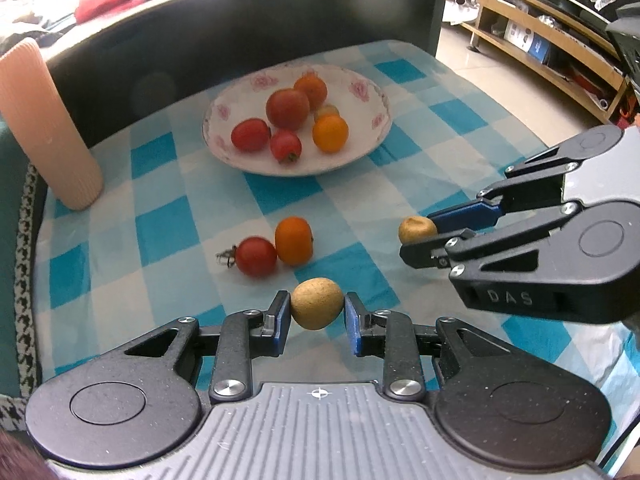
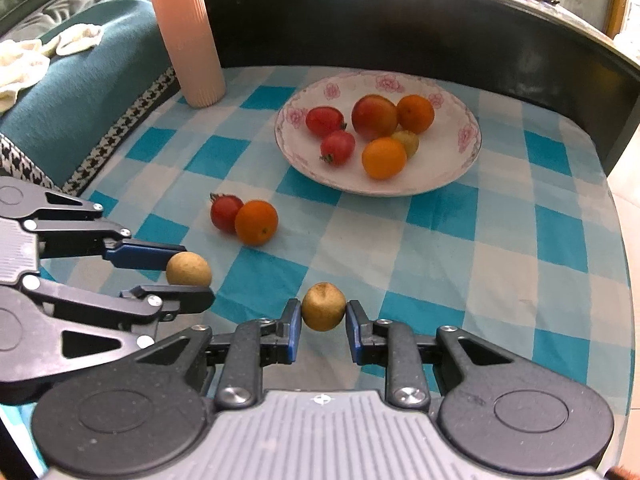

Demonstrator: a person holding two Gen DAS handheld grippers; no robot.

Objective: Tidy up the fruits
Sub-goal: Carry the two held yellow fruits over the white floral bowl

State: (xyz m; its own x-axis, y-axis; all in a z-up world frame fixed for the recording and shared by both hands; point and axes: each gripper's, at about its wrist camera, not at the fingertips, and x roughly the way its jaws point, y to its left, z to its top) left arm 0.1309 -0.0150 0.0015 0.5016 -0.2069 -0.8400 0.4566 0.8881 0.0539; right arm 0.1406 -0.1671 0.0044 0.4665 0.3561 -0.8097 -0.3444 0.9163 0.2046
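My left gripper (image 1: 317,312) is shut on a brown longan (image 1: 317,303); it also shows in the right wrist view (image 2: 191,276) holding that longan (image 2: 189,269). My right gripper (image 2: 323,312) is shut on a second brown longan (image 2: 323,306), also seen in the left wrist view (image 1: 417,230). A white flowered plate (image 1: 360,140) (image 2: 448,176) holds several red tomatoes and small oranges. A red tomato (image 1: 256,256) (image 2: 226,213) and an orange (image 1: 294,240) (image 2: 256,222) lie together on the blue checked cloth in front of the plate.
A pink ribbed cylinder (image 1: 44,128) (image 2: 188,36) stands at the cloth's far left corner. A dark raised wall (image 1: 248,28) (image 2: 420,20) runs behind the plate. A teal cushion (image 2: 80,92) lies to the left. The table's edge drops to the floor on the right.
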